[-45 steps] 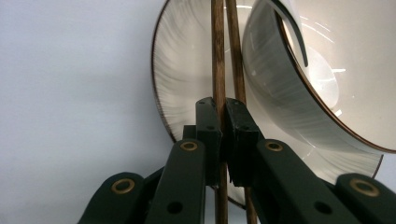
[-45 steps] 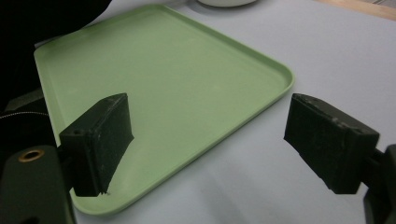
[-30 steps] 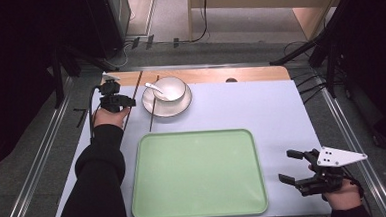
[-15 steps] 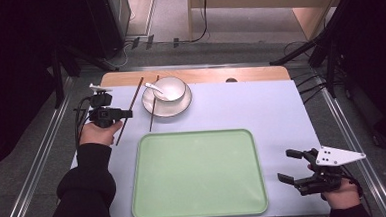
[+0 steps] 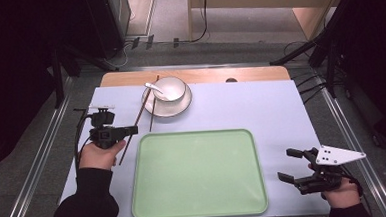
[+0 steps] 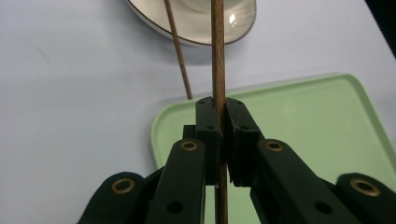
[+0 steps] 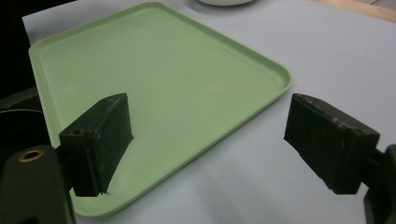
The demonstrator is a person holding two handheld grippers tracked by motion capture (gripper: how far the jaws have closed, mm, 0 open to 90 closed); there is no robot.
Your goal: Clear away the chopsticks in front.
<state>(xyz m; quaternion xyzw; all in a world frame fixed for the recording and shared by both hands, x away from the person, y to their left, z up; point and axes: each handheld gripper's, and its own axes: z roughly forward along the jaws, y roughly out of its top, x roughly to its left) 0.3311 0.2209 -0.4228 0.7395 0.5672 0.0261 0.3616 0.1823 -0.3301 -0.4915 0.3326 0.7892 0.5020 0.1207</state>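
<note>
Left tool (image 5: 127, 130) is clenched on one chopstick (image 6: 217, 56), gripped mid-shaft so it hangs level just left of the green tray (image 5: 201, 208); other chopstick (image 5: 151, 110) lies by the plate (image 5: 181, 108) w/ bowl. Right tool (image 5: 290, 169) is released, jaws wide, parked on the tabletop (image 5: 281, 109) right of the tray; prob. waiting its turn.
</note>
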